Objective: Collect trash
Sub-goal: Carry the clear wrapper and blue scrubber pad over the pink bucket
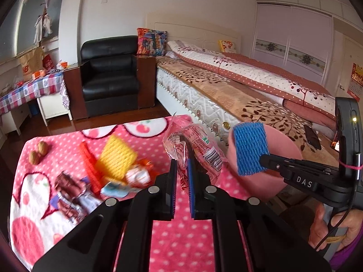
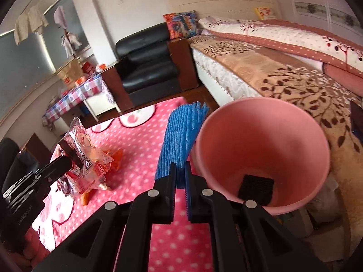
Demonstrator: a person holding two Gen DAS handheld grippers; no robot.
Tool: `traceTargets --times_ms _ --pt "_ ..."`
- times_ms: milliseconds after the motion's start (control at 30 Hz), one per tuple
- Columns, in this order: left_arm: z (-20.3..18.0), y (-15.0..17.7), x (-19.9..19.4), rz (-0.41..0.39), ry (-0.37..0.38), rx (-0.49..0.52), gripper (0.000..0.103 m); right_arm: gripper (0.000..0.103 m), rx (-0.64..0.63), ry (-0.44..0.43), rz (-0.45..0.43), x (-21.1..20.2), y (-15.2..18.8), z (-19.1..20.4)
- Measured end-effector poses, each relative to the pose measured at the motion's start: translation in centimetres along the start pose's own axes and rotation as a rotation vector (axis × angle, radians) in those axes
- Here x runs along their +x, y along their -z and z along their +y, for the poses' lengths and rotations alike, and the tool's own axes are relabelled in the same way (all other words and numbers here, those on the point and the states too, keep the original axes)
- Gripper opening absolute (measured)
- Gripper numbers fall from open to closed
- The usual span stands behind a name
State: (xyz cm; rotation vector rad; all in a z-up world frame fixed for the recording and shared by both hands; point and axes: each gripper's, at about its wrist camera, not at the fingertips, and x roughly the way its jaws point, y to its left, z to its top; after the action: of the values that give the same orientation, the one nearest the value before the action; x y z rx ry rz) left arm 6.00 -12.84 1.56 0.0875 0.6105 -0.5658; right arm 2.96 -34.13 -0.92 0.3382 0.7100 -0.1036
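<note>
Left gripper (image 1: 181, 170) raised above the pink dotted tabletop (image 1: 181, 238), jaws clamped on a clear plastic wrapper (image 1: 199, 151) printed with a barcode, wrapper hanging upward and forward from the pads. Right gripper (image 2: 180, 176) lifted alongside, jaws pinched together on a blue foam net (image 2: 181, 133) that stands up between them, just beside the rim of a pink bin (image 2: 261, 145). Inside the bin, a black foam piece (image 2: 255, 189) at the bottom. From the left wrist view, right gripper reaching in from the right, held in a hand (image 1: 340, 226) at the lower right edge. On the tabletop to the left: yellow foam net (image 1: 116, 158), crumpled wrappers (image 1: 74, 195), two walnuts (image 1: 38, 151) well apart near the far corner.
</note>
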Motion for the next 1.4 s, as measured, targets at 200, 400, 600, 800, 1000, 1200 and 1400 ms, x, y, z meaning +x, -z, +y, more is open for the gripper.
traceTargets --times_ms 200,400,600,800,1000,1200,1400 --pt "-3.4 -1.4 2.5 -0.005 0.041 0.038 0.008 0.006 0.065 0.065 -0.029 -0.8 -1.2 -4.0" --pt "-6.0 -2.4 4.0 -0.016 0.070 0.073 0.008 0.006 0.101 0.115 -0.031 -0.6 -1.4 -7.0" --pt "-8.4 -3.1 6.1 -0.012 0.088 0.108 0.008 0.006 0.116 0.144 -0.017 0.4 -1.6 -8.7" --pt "-9.9 -3.2 8.0 0.006 0.091 0.134 0.008 0.007 0.122 0.160 0.003 1.5 -1.7 -9.8" --pt "-11.1 -3.0 9.7 0.029 0.099 0.164 0.008 0.007 0.125 0.167 0.022 2.6 -1.7 -10.4" --pt "-12.1 -2.6 11.3 0.051 0.108 0.187 0.008 0.007 0.128 0.175 0.044 3.5 -1.6 -11.0" --pt "-12.9 -2.3 12.7 0.074 0.113 0.200 0.008 0.007 0.131 0.186 0.063 4.3 -1.4 -11.5"
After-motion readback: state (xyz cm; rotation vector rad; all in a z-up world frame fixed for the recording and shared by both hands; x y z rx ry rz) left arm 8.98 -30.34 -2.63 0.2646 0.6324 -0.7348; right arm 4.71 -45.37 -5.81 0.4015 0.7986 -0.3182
